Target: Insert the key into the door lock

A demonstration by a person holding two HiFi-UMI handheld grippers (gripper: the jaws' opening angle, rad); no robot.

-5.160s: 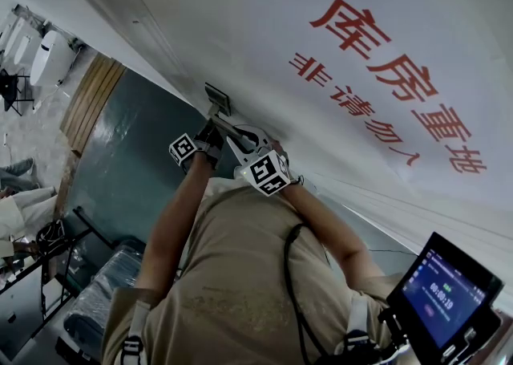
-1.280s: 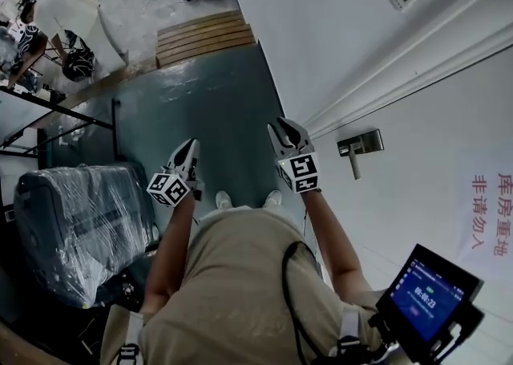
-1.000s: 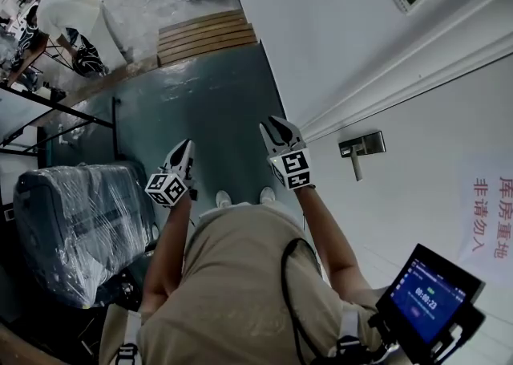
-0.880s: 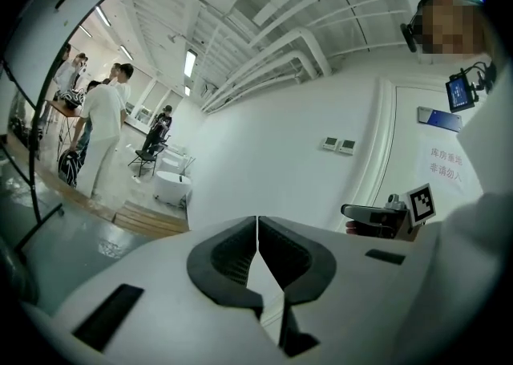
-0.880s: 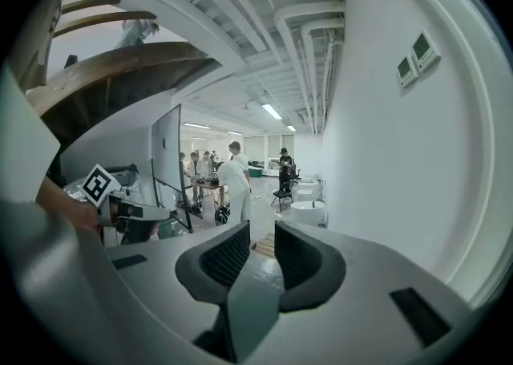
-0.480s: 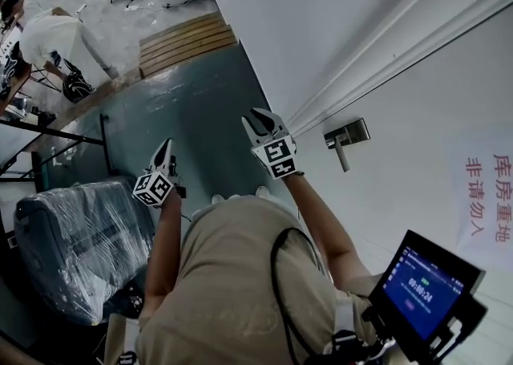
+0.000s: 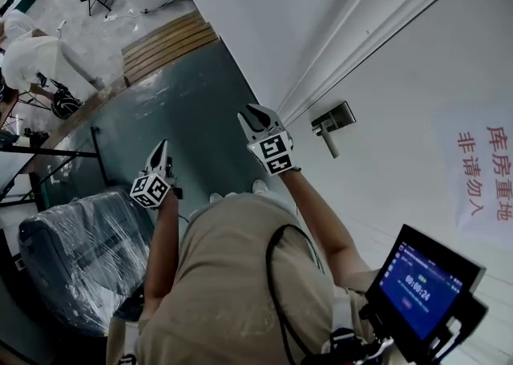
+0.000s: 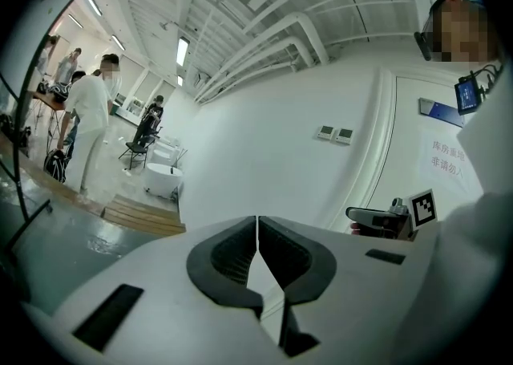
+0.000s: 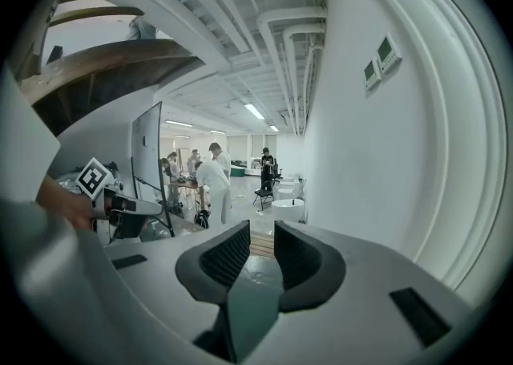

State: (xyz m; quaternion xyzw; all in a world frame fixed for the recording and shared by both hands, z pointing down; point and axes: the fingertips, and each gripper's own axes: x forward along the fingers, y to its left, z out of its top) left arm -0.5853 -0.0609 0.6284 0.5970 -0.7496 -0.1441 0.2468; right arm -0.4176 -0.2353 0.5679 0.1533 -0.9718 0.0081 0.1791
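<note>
No key shows in any view. The left tool has its jaws pressed together with nothing between them. The right tool has its jaws slightly spread and empty, with only the floor seen through the gap. The door handle and its lock plate sit on the white door, at 3 o'clock from the right tool and clearly apart from it. The left tool hangs at about 8 o'clock from the right one. The lock is too small to tell whether a key is in it. This fits a key already left in the lock, or one not in hand.
</note>
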